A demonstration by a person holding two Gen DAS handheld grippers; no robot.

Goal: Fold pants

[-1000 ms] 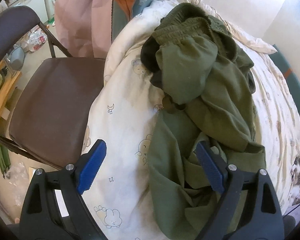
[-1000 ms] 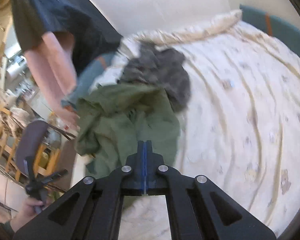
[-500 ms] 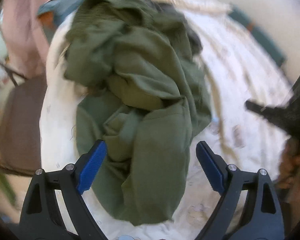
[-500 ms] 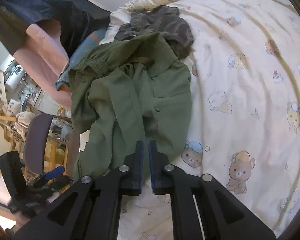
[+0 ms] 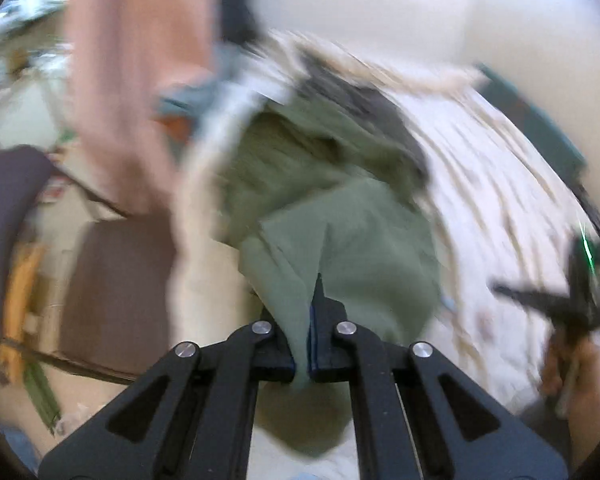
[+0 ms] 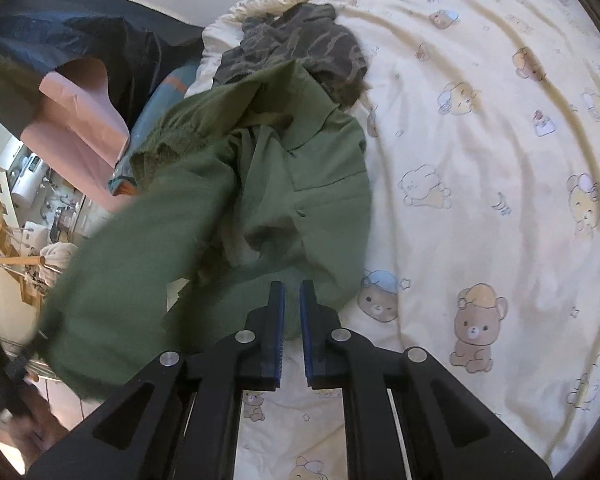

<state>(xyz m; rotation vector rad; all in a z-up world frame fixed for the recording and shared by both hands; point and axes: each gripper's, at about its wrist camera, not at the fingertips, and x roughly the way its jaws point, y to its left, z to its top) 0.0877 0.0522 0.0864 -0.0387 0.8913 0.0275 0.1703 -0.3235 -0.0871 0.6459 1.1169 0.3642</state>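
Crumpled olive-green cotton pants (image 6: pixel 204 216) on bear-print bedsheet (image 6: pixel 480 128), one fold pinched in left gripper (image 5: pixel 309 344), right gripper (image 6: pixel 292 336) slightly parted, empty; thin pinch risks slipping.

left claw (image 5: pixel 305 344): clamped on green cloth | right claw (image 6: pixel 292 336): slightly parted, nothing between the pads

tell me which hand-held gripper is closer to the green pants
Left. The left hand-held gripper is shut on a fold of the green pants; the right hand-held gripper hovers just above them, slightly open, gripping nothing.
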